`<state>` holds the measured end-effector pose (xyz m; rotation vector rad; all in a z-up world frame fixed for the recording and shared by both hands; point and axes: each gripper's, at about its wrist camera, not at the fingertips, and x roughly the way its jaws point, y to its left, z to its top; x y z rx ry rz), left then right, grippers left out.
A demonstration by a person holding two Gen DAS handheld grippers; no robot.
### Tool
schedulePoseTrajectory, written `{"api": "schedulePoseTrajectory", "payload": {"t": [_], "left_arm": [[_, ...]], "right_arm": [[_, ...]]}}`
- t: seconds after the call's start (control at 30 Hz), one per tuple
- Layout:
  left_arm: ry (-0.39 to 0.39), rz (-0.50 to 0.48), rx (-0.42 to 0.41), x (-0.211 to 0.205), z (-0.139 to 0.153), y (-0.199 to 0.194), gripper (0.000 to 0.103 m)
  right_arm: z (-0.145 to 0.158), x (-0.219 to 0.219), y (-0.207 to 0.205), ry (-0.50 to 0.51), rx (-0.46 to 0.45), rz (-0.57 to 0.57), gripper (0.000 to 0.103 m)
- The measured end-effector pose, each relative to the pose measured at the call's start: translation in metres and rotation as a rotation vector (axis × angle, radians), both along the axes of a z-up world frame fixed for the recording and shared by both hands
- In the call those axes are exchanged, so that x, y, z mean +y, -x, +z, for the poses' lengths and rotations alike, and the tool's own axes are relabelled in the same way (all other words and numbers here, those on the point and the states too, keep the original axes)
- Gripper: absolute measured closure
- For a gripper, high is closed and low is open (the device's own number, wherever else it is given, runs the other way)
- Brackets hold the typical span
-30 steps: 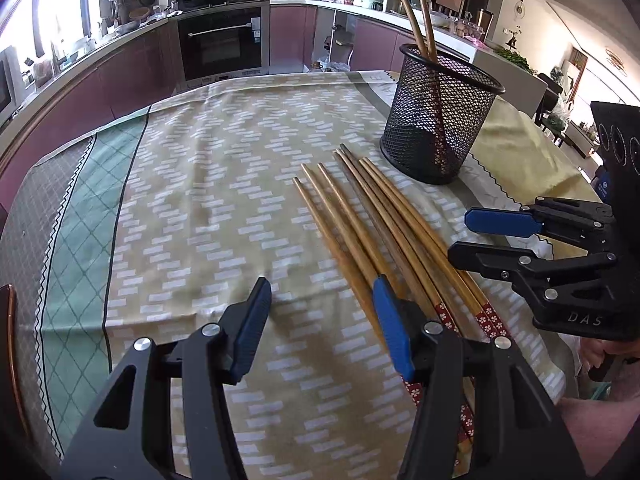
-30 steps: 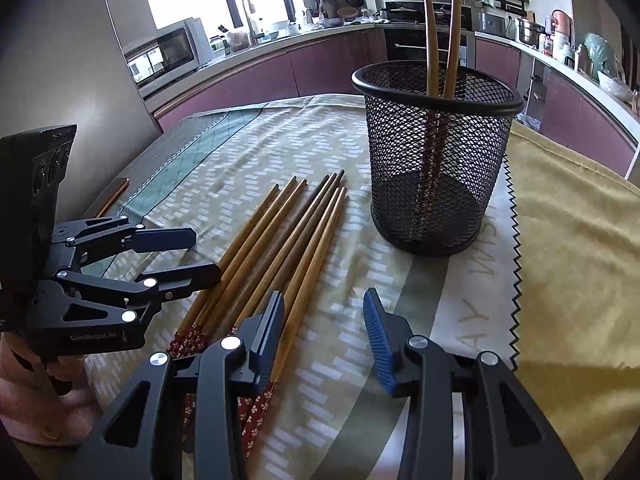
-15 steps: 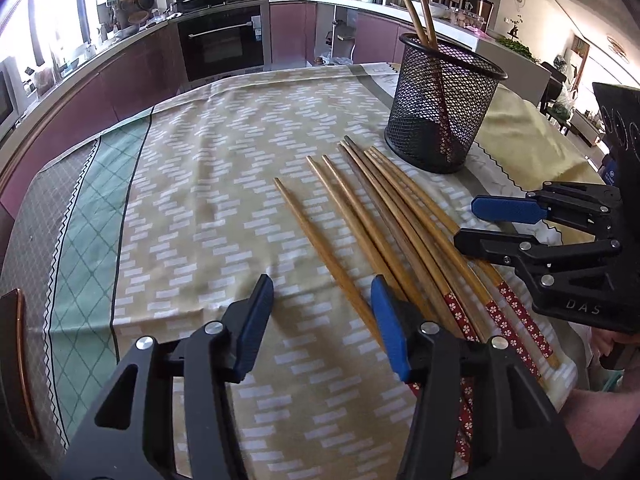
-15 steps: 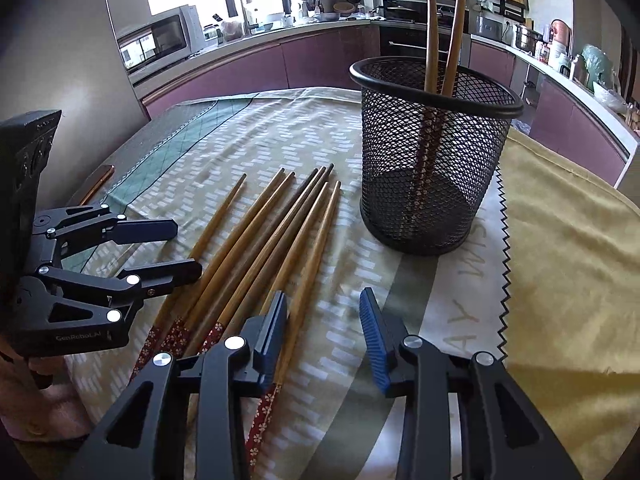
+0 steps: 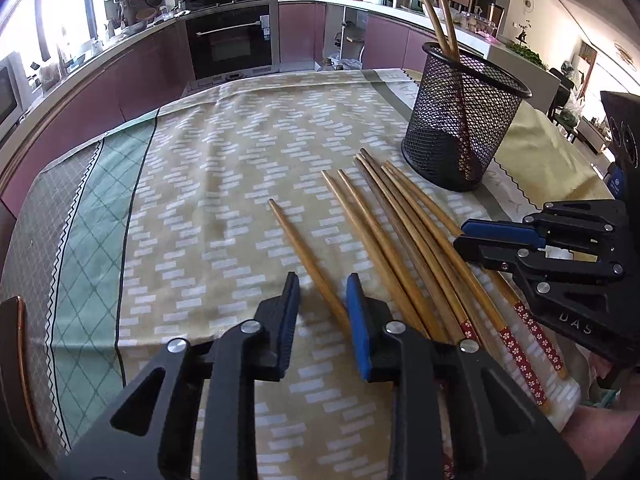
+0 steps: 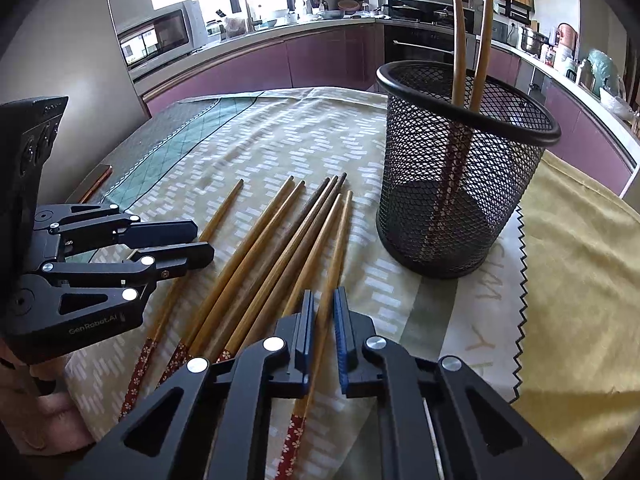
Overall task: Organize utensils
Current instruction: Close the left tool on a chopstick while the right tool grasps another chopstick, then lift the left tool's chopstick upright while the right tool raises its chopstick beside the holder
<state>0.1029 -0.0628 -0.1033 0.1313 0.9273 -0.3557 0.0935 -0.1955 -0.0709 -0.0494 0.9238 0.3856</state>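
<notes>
Several wooden chopsticks point(image 5: 404, 232) with red flowered ends lie side by side on the tablecloth, also in the right wrist view point(image 6: 272, 248). A black mesh holder point(image 5: 460, 120) stands behind them with two chopsticks upright in it; the right wrist view shows it too point(image 6: 460, 184). My left gripper point(image 5: 322, 296) straddles the leftmost chopstick point(image 5: 304, 256), which lies apart from the rest, its jaws narrowed but not touching it. My right gripper point(image 6: 322, 312) has its jaws nearly closed around the rightmost chopstick point(image 6: 336, 248).
A patterned beige and green tablecloth point(image 5: 200, 184) covers the table. A yellow cloth point(image 6: 580, 280) lies to the right of the holder. Kitchen counters and an oven stand beyond the table. The table's near edge runs just under the chopsticks' red ends.
Both grippers' jaws have narrowed. The left has shifted right over the leftmost chopstick, which now lies apart from the bunch. The right has shifted left over the rightmost chopstick.
</notes>
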Motion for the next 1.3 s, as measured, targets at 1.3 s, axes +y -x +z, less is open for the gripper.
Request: {"api": "schedulePoseTrajectory", "payload": {"t": [1.3], "left_arm": [[0.273,-0.094,-0.119,0.027,0.096,0.037,0.096]], "right_arm": [[0.073,-0.042,0.029,-0.239,-0.175,0.016,0.097]]}}
